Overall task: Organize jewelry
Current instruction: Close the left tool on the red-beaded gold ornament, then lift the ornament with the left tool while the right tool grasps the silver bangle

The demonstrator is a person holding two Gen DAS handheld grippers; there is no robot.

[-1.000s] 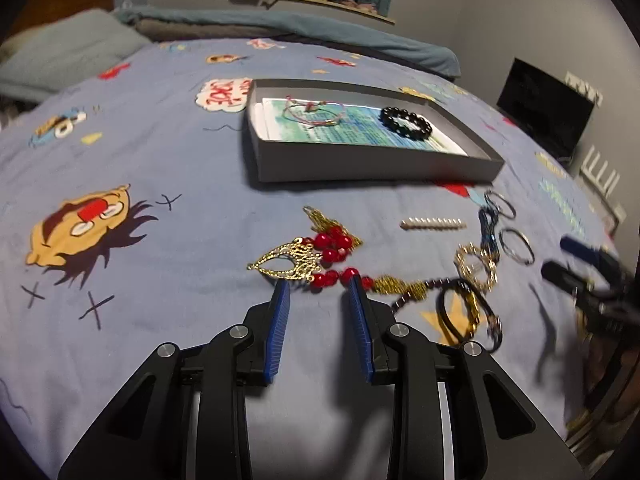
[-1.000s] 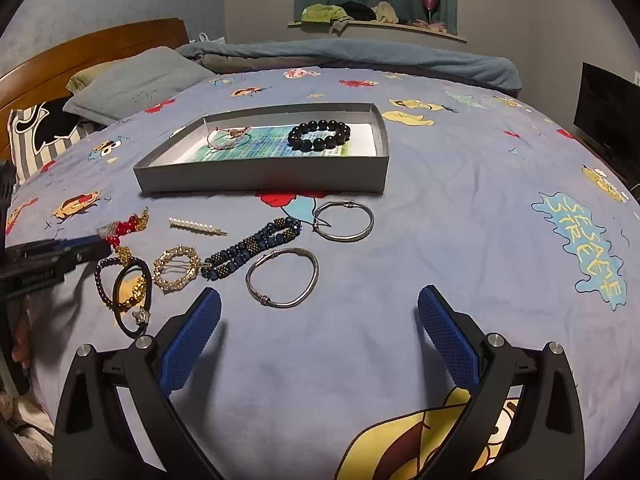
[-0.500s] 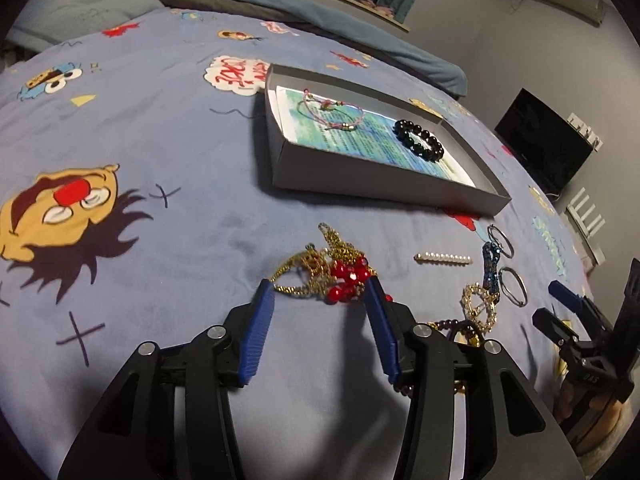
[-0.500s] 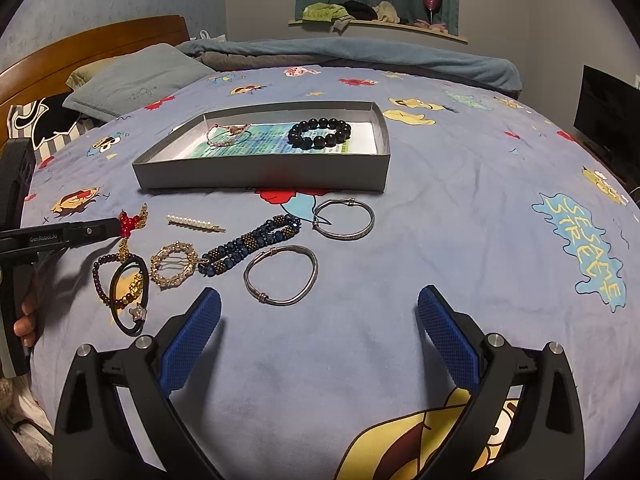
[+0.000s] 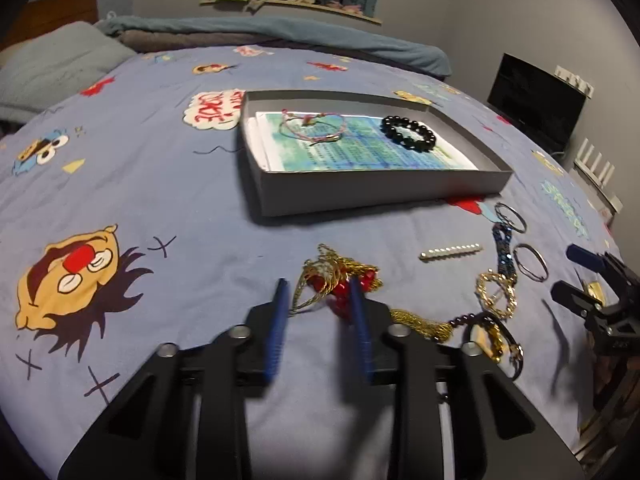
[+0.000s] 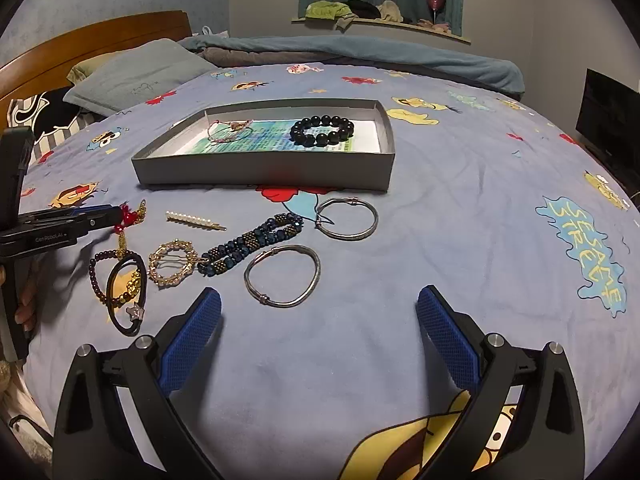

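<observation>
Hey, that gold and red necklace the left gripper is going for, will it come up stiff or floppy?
Probably floppy: the necklace lies bunched, with a chain trailing to the right. Likely only the pinched part rises first and the rest drags. Its tail touches the dark beads, so those may tug along.
</observation>
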